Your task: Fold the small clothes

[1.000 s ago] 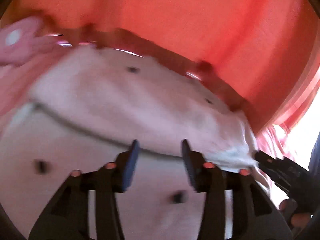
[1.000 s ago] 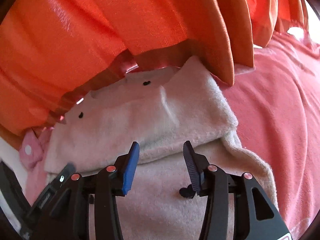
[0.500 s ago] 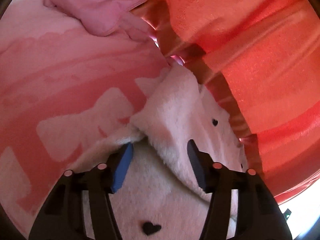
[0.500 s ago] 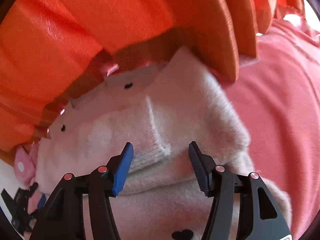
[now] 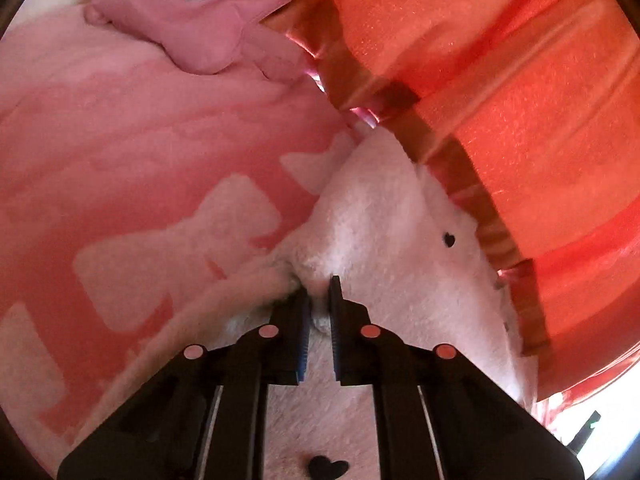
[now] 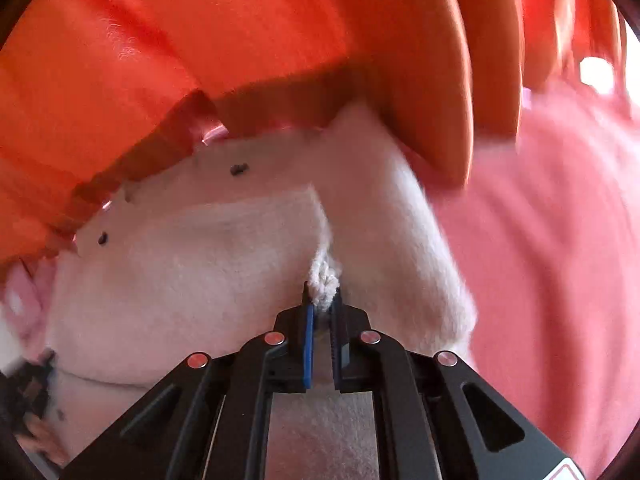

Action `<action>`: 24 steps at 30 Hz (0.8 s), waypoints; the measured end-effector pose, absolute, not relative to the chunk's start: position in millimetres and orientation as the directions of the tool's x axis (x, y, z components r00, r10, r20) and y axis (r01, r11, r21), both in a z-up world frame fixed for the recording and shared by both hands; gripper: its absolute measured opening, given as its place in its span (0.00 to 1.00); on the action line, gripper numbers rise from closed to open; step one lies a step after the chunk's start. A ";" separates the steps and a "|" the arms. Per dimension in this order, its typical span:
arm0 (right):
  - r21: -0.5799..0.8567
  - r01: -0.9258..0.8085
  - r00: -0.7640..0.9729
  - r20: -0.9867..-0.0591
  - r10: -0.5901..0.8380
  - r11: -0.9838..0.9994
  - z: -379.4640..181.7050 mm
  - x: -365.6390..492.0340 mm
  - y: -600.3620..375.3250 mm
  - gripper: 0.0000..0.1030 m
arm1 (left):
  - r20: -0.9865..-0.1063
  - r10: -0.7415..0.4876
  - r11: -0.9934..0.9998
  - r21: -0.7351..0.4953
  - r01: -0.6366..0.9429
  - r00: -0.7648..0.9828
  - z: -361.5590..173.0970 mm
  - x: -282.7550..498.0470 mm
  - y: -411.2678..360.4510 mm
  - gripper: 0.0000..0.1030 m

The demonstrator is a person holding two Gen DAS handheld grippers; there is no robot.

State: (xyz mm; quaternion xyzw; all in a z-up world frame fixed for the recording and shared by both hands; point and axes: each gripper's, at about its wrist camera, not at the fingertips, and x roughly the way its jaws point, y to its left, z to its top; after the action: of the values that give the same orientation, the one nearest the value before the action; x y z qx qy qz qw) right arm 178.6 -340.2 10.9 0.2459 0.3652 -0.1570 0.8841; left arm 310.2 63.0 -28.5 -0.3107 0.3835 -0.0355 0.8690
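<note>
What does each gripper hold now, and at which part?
Both hold the white fleece garment. The left gripper pinches a bunched fold at its left edge; the right gripper pinches the corner of a folded-over flap.

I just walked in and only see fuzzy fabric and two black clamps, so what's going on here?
A person is folding a small fuzzy white garment dotted with black hearts, lying on a pink blanket beside an orange curtain. The left gripper is shut on a bunched edge of it, and the right gripper is pinching another bunched bit. Part of the garment is already doubled over.
</note>
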 end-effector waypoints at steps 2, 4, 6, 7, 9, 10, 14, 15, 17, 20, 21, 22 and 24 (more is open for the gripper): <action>0.318 0.400 0.750 -0.652 -0.108 0.859 37.8 172.4 -335.6 0.06 | -0.653 -0.275 0.829 -0.533 -0.171 0.705 -25.2 309.4 57.7 0.08; 0.287 0.421 0.718 -0.685 -0.123 0.860 25.7 174.2 -338.5 0.06 | -0.660 -0.270 0.837 -0.521 -0.168 0.701 -25.6 309.6 55.5 0.08; 0.268 0.462 0.634 -0.767 -0.103 0.845 -6.1 182.7 -348.2 0.06 | -0.661 -0.273 0.838 -0.521 -0.165 0.699 -26.6 309.4 55.7 0.08; 0.287 0.462 0.658 -0.746 -0.107 0.839 -6.1 178.7 -350.1 0.06 | -0.661 -0.274 0.837 -0.522 -0.165 0.698 -26.6 309.2 56.2 0.08; 0.266 0.469 0.653 -0.746 -0.128 0.842 12.0 178.5 -347.7 0.07 | -0.663 -0.276 0.838 -0.521 -0.164 0.695 -25.9 308.9 57.0 0.08; 0.270 0.473 0.690 -0.706 -0.162 0.839 30.5 171.7 -345.2 0.09 | -0.664 -0.276 0.838 -0.520 -0.165 0.695 -25.8 309.0 57.0 0.08; 0.324 0.335 0.770 -0.635 -0.059 0.885 62.7 176.5 -306.7 0.14 | -0.669 -0.261 0.848 -0.503 -0.166 0.696 -24.5 309.3 54.5 0.09; 0.371 0.247 0.771 -0.635 0.051 0.895 60.6 190.3 -290.2 0.11 | -0.671 -0.256 0.853 -0.496 -0.165 0.696 -24.2 309.3 53.7 0.09; 0.375 0.157 0.758 -0.639 0.132 0.914 54.8 215.2 -256.5 0.09 | -0.673 -0.254 0.855 -0.492 -0.164 0.694 -23.8 309.4 53.4 0.09; 0.362 0.055 0.672 -0.703 0.234 0.931 29.9 261.1 -212.3 0.07 | -0.671 -0.264 0.852 -0.499 -0.158 0.692 -24.7 309.6 55.3 0.10; 0.326 0.058 0.646 -0.733 0.213 0.944 22.0 272.1 -207.5 0.05 | -0.670 -0.268 0.850 -0.503 -0.158 0.692 -25.3 309.7 56.0 0.10; 0.256 0.090 0.631 -0.762 0.143 0.962 12.0 278.9 -214.8 0.04 | -0.669 -0.272 0.847 -0.507 -0.158 0.692 -25.8 309.7 56.4 0.10; 0.218 0.190 0.632 -0.774 0.051 0.957 2.9 279.6 -254.0 0.00 | -0.667 -0.274 0.845 -0.511 -0.158 0.692 -26.1 309.4 56.5 0.10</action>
State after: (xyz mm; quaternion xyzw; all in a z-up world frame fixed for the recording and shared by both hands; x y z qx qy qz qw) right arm 279.6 -254.0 2.9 0.1410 0.4273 -0.0392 0.8922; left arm 309.4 56.5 -26.1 -0.2766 0.3907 -0.0330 0.8773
